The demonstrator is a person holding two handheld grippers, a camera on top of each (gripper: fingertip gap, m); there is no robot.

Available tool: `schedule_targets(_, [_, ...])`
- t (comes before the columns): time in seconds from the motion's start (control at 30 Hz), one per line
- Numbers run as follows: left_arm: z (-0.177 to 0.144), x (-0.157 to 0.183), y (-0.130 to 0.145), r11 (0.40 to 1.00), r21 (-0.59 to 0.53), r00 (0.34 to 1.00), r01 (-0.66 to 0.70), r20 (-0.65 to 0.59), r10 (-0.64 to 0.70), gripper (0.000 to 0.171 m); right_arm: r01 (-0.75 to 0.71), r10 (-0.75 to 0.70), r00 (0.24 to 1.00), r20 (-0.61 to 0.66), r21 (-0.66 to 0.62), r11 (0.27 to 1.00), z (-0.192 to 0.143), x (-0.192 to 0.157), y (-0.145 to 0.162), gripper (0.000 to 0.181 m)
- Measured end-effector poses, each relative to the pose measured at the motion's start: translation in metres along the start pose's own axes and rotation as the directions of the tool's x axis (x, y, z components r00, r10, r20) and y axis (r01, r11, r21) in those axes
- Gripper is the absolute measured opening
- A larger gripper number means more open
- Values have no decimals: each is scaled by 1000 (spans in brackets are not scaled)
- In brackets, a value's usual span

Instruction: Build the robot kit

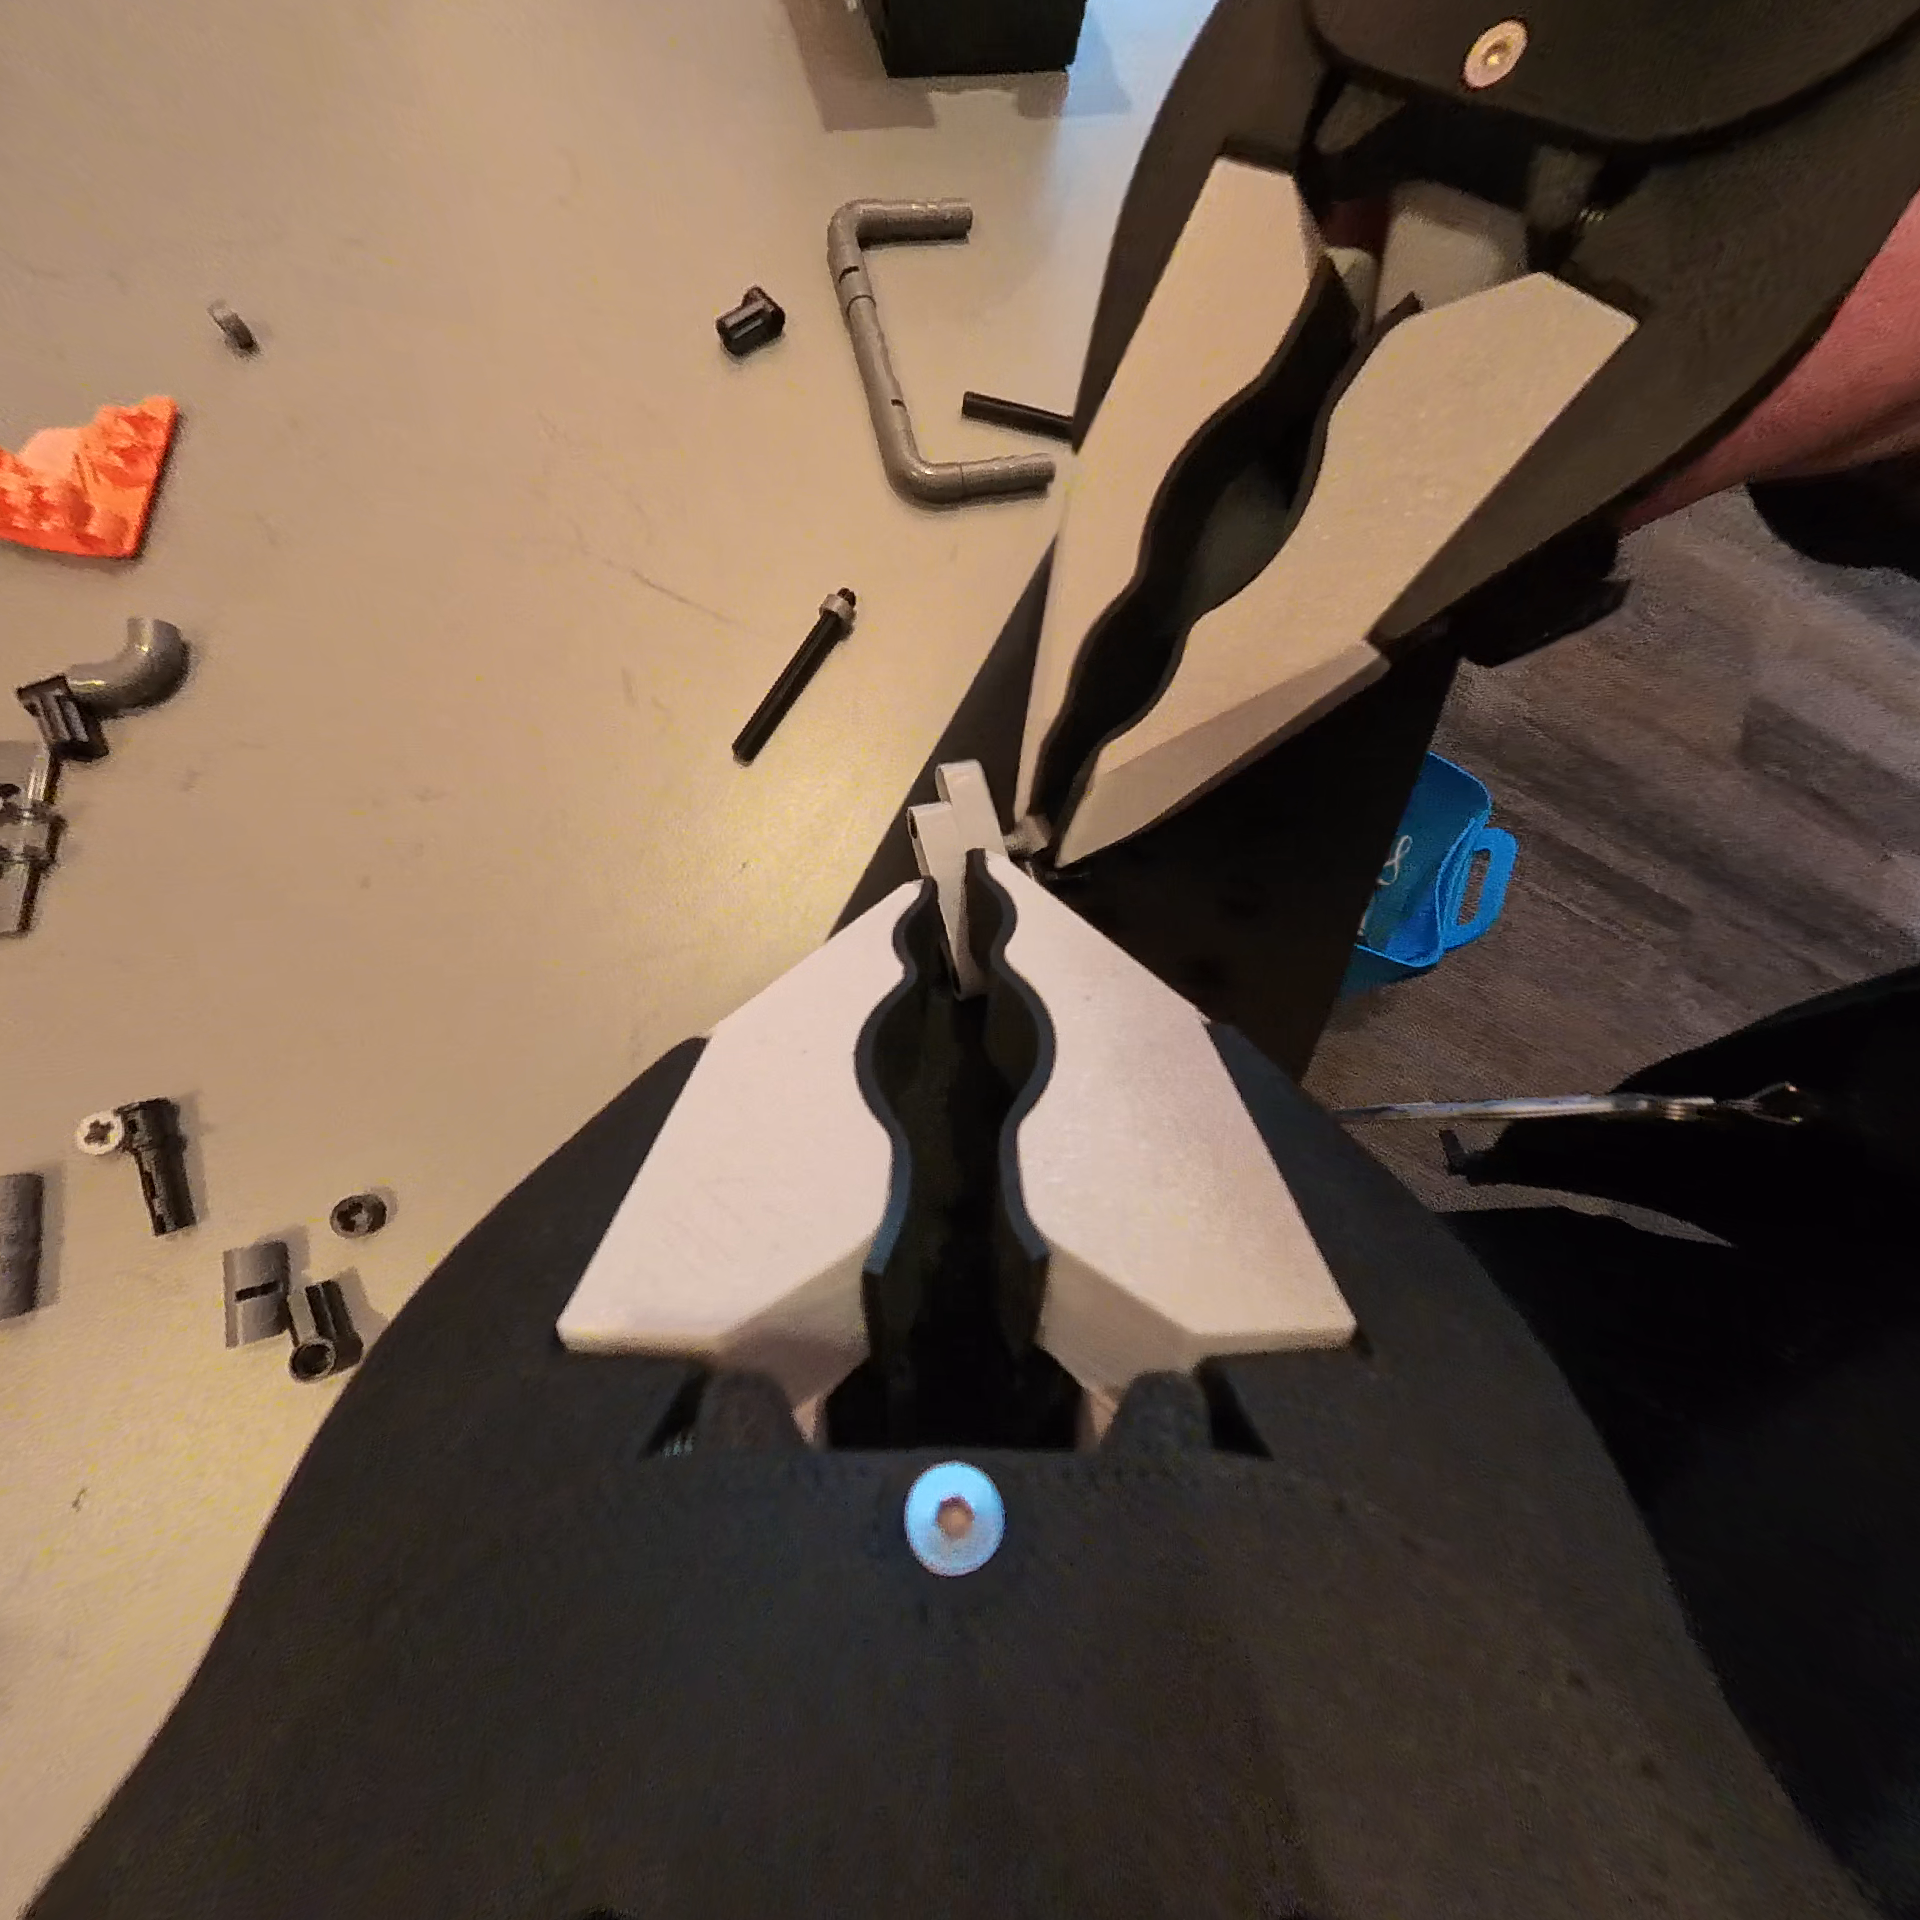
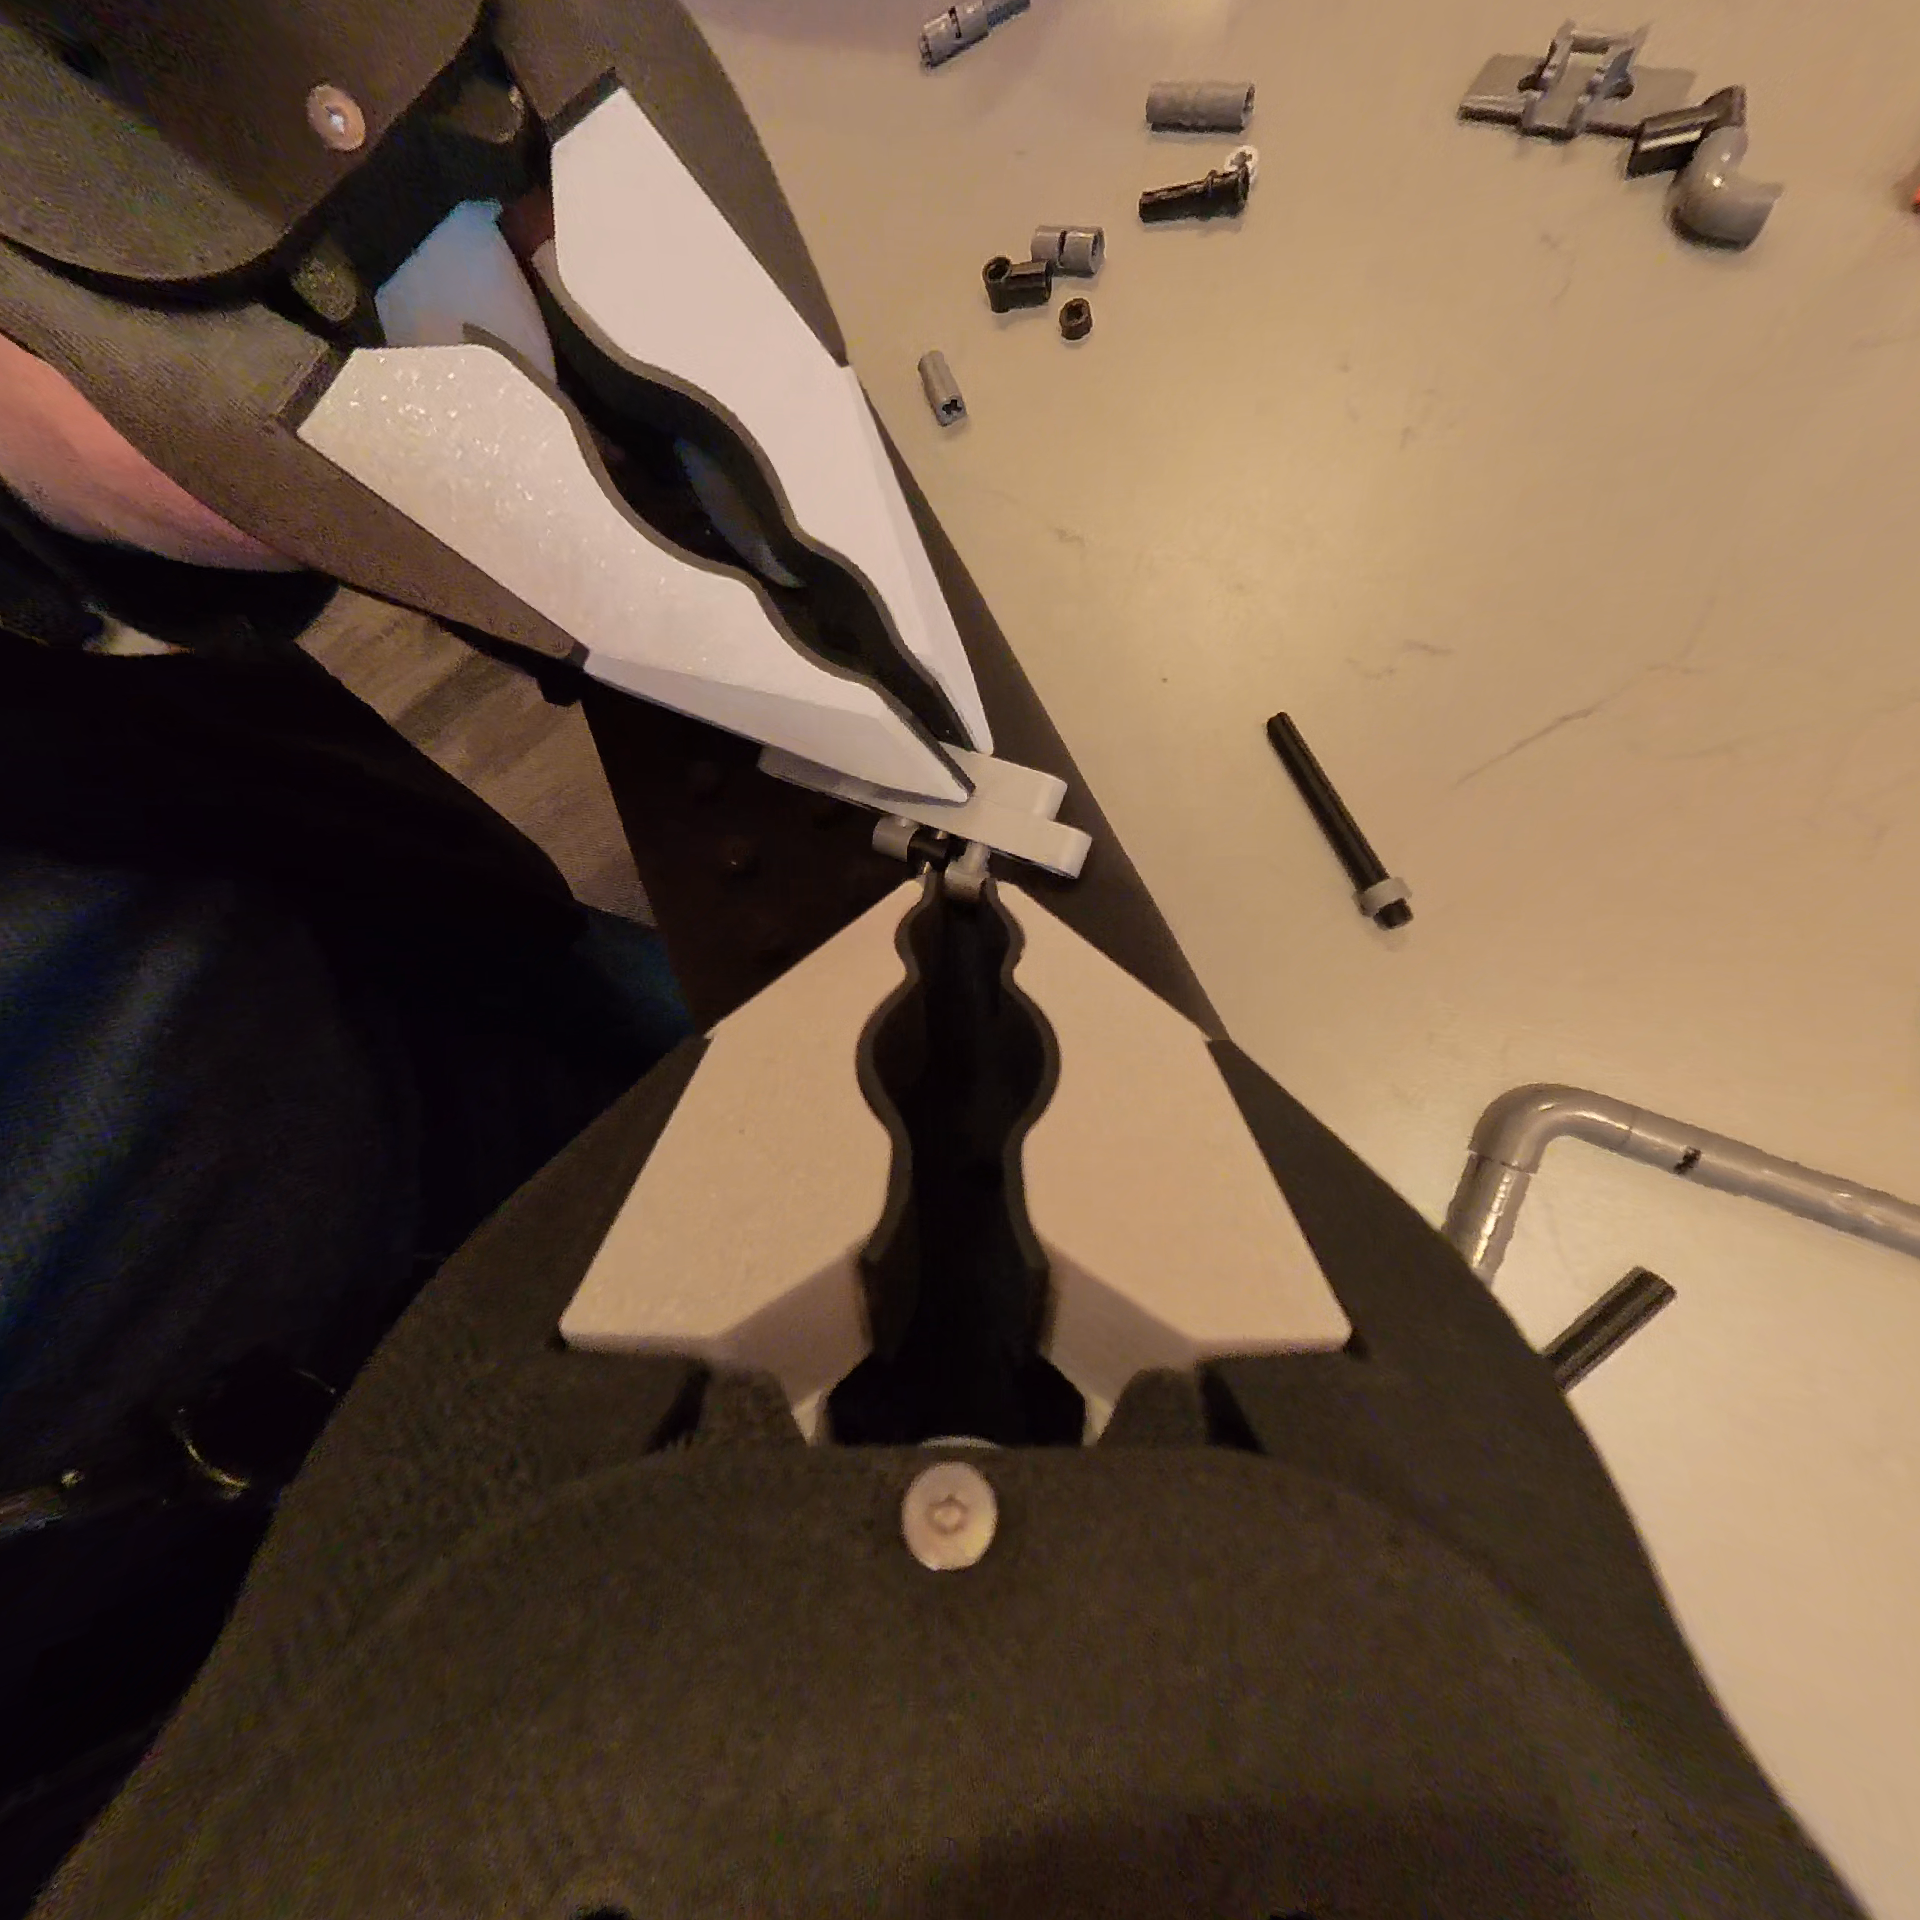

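My left gripper [image 1: 961,883] is shut on two stacked light grey flat beams [image 1: 948,831], held upright over the table's edge. It also shows in the right wrist view [image 2: 961,774], coming in from the upper left with the beams [image 2: 1029,821] sticking out past its tips. My right gripper [image 2: 961,904] is shut on a small grey and black pin connector [image 2: 966,878] that touches the side of the beams. In the left wrist view the right gripper [image 1: 1039,847] comes down from the upper right and meets the beams tip to tip.
On the beige table [image 1: 468,520] lie a black axle with a grey bush [image 1: 795,675], a grey U-shaped pipe [image 1: 883,353], an orange piece [image 1: 88,483] and several small black and grey connectors [image 1: 156,1164]. A blue basket [image 1: 1434,883] stands on the floor beyond the table edge.
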State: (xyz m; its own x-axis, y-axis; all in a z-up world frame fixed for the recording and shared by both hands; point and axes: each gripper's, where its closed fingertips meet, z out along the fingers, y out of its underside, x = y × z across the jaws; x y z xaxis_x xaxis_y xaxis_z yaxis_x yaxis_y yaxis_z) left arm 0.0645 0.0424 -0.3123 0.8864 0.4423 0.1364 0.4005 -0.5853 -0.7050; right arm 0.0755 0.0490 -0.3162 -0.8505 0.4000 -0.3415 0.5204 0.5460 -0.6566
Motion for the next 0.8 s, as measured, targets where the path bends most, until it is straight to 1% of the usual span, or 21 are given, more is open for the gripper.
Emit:
schedule_targets(0.23, [1,-3,0,999,27,1000,19,11,-19,3,-58,58,998,-3,38,998,4,-2,-3,3])
schedule_targets(0.3, [1,-3,-1,999,30,999,31,-11,-31,3,-79,77,997,29,46,996,2,-3,-3,4])
schedule_targets(0.4, [-1,-3,-2,999,27,998,39,-51,-37,0,-6,5,1000,17,61,998,-5,-4,-4,6])
schedule_targets(0.5, [-1,1,-4,997,23,992,72,-104,-69,0,116,-116,993,-30,21,993,-7,-2,-2,11])
schedule_targets(0.57, [-2,2,-2,997,11,989,76,-128,-74,3,174,-174,985,-7,21,984,-15,-4,-6,12])
schedule_targets(0.63, [-1,3,3,998,-18,989,58,-134,-60,3,236,-236,972,-12,11,972,-21,-3,-9,17])
schedule_targets(0.7, [-1,6,2,998,-9,986,65,-150,-65,3,299,-300,954,-12,-36,954,-21,0,-5,15])
schedule_targets(0.73, [-2,4,2,998,-8,989,58,-138,-59,3,319,-321,947,-16,-64,946,-20,3,-2,14])
schedule_targets(0.8, [-7,5,-1,997,1,984,82,-160,-80,7,314,-314,949,15,-68,947,-16,2,0,8])
